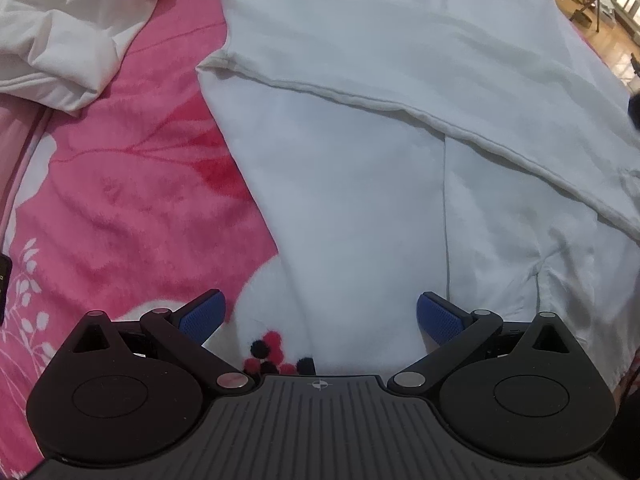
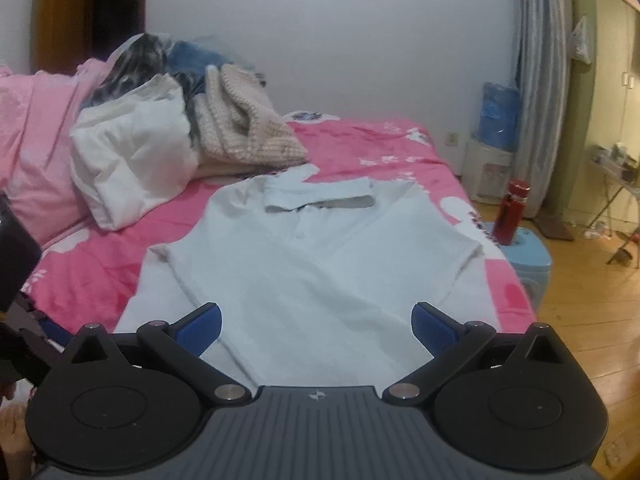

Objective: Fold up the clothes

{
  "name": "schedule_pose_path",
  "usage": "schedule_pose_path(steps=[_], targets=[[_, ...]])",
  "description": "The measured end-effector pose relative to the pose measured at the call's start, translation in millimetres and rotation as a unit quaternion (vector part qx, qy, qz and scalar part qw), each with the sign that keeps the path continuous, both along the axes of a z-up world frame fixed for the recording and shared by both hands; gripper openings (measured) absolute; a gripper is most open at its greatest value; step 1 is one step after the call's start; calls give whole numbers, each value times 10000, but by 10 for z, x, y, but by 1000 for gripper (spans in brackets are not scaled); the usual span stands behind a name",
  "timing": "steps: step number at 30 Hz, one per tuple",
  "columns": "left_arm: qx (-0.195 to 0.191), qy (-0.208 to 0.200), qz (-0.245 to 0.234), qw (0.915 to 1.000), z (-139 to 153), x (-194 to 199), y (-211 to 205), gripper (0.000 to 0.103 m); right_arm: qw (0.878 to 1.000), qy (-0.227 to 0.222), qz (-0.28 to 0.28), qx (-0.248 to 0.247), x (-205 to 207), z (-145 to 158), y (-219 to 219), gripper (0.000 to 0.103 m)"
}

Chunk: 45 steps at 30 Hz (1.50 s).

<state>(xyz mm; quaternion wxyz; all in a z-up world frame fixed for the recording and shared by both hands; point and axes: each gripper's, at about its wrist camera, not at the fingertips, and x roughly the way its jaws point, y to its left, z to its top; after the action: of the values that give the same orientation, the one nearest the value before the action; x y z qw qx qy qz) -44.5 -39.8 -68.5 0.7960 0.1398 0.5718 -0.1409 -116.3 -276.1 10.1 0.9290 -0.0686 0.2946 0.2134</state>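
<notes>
Left wrist view crops the white shirt; both tongs gape wide, empty.

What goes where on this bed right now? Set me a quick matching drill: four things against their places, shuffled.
Things:
1. white polo shirt
2. beige knit sweater
3. red bottle
4. left gripper

Places or states:
A. standing on the blue stool beside the bed
B. piled near the wall at the far end of the bed
C. spread flat on the pink blanket, collar at the far end
D. open over the shirt's near edge

Pairs: 1-C, 2-B, 3-A, 4-D
</notes>
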Motion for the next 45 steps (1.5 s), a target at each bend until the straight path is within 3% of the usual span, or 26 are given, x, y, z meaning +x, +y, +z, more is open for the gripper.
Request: schedule_pose_path(steps=[6, 9, 11, 23, 32, 45], targets=[[-28, 43, 36, 10000, -5, 7, 21, 103, 9950, 661, 549, -518, 54, -97, 149, 102], [-26, 52, 46, 10000, 1, 6, 30, 103, 9912, 864, 707, -710, 41, -161, 217, 96], [-32, 64, 54, 10000, 2, 7, 35, 103, 9888, 989, 752, -822, 25, -217, 253, 86], [-5, 56, 28, 10000, 4, -10, 40, 103, 9775, 1227, 1125, -1292, -94, -436, 390, 52], [-206, 105, 47, 9997, -27, 14, 114, 103, 9745, 1364, 1182, -1331, -121, -633, 406, 50], [-926, 131, -173, 9955, 110, -195, 394, 103, 9759, 1346, 1133, -1293, -126, -658, 396, 50]])
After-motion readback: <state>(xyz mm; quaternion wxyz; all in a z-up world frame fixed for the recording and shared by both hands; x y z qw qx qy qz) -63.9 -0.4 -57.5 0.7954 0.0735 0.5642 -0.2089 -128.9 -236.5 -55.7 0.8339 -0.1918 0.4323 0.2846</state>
